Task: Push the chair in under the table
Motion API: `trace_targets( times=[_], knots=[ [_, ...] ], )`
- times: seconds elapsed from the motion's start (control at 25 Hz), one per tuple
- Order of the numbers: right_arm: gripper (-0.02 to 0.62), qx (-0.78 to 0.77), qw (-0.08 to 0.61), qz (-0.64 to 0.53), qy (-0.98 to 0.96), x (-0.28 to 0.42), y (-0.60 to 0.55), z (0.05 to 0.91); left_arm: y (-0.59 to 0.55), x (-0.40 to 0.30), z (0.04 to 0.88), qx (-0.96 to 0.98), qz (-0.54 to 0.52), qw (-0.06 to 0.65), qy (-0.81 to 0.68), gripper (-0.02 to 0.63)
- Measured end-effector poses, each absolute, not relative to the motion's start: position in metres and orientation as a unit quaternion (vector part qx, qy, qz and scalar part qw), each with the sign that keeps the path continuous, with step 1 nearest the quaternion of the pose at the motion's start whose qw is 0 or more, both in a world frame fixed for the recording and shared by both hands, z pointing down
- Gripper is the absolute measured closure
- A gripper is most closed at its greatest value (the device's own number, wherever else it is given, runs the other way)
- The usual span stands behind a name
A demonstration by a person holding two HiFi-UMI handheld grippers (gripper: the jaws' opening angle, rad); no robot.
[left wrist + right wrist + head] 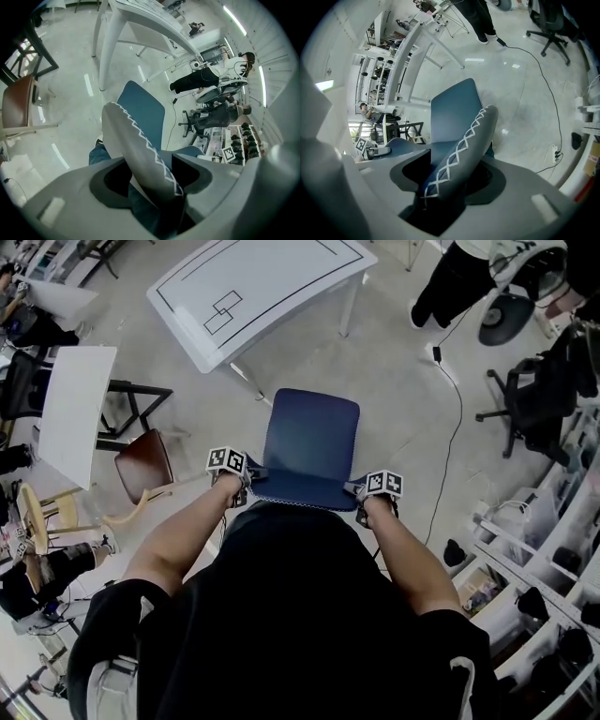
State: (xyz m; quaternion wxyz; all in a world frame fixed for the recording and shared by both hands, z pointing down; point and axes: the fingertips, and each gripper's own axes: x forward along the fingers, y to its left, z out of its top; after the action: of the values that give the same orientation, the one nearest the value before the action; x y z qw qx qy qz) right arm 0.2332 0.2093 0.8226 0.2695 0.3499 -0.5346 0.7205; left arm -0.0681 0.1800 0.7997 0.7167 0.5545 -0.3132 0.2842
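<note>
Chair (310,442) backrest sat clamped in left hand-held gripper (248,476) and right hand-held gripper (359,491), but uneven pushing could have skewed it into the bench (262,287) leg.

No readable text, number or brand showing anywhere. Marker cubes (226,461) displaying only black-and-white square patterns; table (281,277) bearing only outlined rectangles.

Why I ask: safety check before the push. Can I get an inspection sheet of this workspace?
Surface: pale floor, glossy.
Job's things: blue chair faces white table, apart from it.
Clutter: brown chair and white tabletop at left.
Grippers: left gripper and right gripper each shut on the blue chair's backrest top.
Cables: black cable trails over floor right of the chair.
Surroundings: office chair, shelves, standing person.
</note>
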Motion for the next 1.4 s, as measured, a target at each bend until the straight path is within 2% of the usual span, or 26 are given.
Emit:
trace_targets(
  times=[0.72,1.4],
  knots=[
    [0.333,0.373,0.266,0.703,-0.543,0.264,0.117,0.795,0.098,-0.040,0.783,0.569,0.248,0.720,-0.310,0.218],
    [0.333,0.389,0.279,0.702,-0.527,0.236,-0.008,0.786,-0.015,-0.067,0.789,0.574,0.255,0.729,-0.271,0.216]
  ],
)
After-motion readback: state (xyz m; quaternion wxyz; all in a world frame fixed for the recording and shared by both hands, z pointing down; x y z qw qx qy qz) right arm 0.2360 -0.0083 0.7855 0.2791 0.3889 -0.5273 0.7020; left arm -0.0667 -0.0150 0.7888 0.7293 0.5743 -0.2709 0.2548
